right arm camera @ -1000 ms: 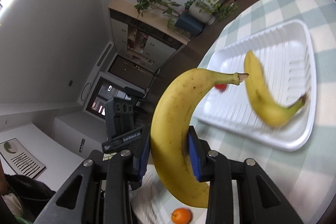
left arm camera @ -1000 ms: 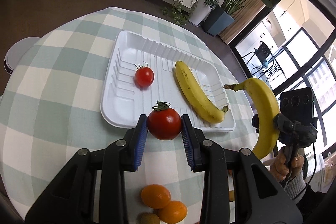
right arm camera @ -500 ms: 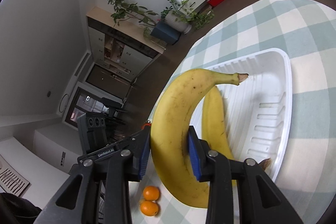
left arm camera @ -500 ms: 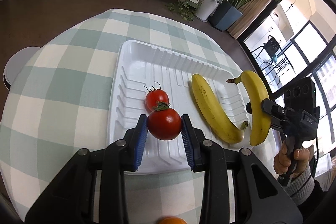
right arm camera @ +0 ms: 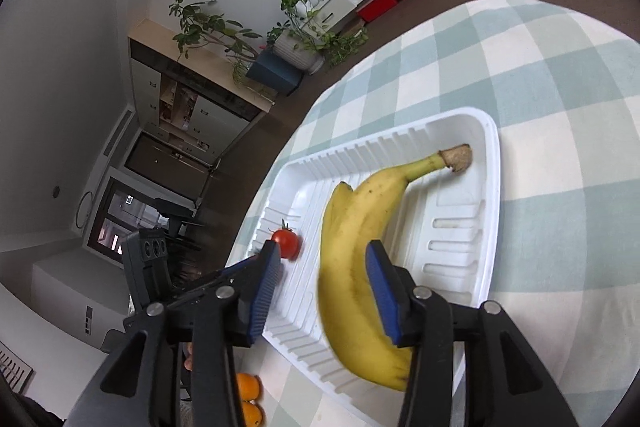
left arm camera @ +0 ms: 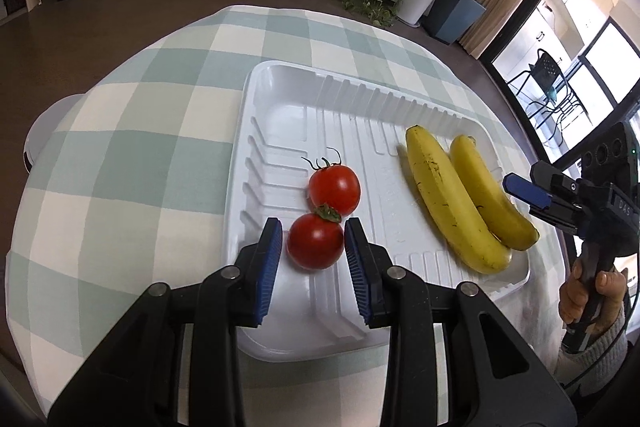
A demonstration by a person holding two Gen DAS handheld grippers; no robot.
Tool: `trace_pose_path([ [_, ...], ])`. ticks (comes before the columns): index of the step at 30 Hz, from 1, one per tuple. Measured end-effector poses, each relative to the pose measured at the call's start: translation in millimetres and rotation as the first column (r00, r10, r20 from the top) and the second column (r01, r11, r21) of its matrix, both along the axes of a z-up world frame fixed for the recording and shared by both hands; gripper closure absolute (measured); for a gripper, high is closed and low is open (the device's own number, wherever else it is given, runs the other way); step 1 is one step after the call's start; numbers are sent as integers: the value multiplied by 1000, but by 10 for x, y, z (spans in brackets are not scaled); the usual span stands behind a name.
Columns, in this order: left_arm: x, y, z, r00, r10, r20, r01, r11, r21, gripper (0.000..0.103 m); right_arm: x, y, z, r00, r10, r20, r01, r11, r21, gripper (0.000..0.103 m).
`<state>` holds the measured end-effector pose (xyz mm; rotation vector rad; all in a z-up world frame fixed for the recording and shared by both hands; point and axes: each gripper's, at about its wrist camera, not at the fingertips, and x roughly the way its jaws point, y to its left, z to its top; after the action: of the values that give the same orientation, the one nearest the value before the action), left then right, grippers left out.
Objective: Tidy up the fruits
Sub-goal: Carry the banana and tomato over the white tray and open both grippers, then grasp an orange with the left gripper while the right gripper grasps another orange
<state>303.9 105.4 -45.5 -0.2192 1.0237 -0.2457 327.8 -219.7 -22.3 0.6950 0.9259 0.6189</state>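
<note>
A white foam tray (left arm camera: 280,95) lies on the checked tablecloth. In it are a tomato (left arm camera: 335,185), and two bananas side by side (left arm camera: 448,199) (left arm camera: 490,197). My left gripper (left arm camera: 313,250) is open, its pads just apart from a second tomato (left arm camera: 315,242) that rests in the tray, touching the first. My right gripper (right arm camera: 322,287) is open over the tray (right arm camera: 460,239); the nearer banana (right arm camera: 360,267) lies between its pads, touching the other banana behind it. The right gripper also shows in the left wrist view (left arm camera: 524,191), at the tray's right edge.
Two oranges (right arm camera: 248,399) lie on the cloth near the tray's near corner in the right wrist view. The table edge curves away on all sides. Potted plants, a low white cabinet and windows stand beyond.
Both grippers moved over the tray and opened. The left one let go of the tomato next to the first tomato. The right one let go of the banana beside the other banana.
</note>
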Motion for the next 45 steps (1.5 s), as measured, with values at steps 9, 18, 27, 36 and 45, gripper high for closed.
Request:
trace_pose_path([
  [9,-203,-18,179,999,1,41,-2,1000,27,72,-293,78,237,997,13,70,-12,1000,-16,47],
  [18,-758,-53,312,998,-16,63,13,999,44,72,-873,205,418,991,58,123,-44,993,-113,42],
  [27,-1396,-147,220,998,-45,31,44,998,46,72,-1517,275,326,988,98,120,-61,957,-285,39],
  [36,-1739,-297,62,998,-59,4,58,994,94,72,-1901,405,27,989,120,84,-67,878,-474,39],
  [45,-1780,-279,46,999,-45,1,45,995,88,61,-1912,450,-61,989,123,83,-54,819,-572,38],
])
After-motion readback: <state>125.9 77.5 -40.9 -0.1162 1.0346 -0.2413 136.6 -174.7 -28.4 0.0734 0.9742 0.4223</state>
